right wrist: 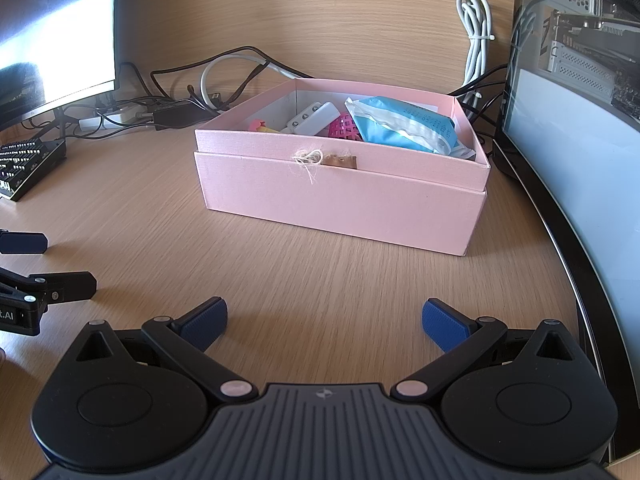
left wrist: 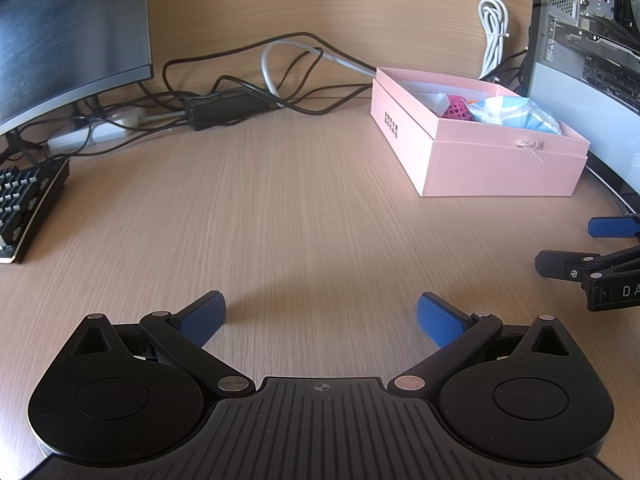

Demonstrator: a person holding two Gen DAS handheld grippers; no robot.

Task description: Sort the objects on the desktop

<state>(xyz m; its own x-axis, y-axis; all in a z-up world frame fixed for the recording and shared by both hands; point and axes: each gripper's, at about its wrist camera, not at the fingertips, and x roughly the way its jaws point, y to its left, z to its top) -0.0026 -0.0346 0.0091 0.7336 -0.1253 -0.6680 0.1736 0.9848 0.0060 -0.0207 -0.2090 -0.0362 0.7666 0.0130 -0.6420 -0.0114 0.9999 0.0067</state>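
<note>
Desk (right wrist: 160, 220): pink box (right wrist: 340, 196) beyond spread fingers (right wrist: 444, 322).

Black ribbed tongs (left wrist: 322, 320), blue textured pads (left wrist: 202, 318), silver rivets.

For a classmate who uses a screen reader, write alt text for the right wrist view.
An open pink box sits on a wooden desk, holding a blue packet, a pink mesh ball and a white case. The open, empty right gripper points at it; the left gripper shows at left.
</note>
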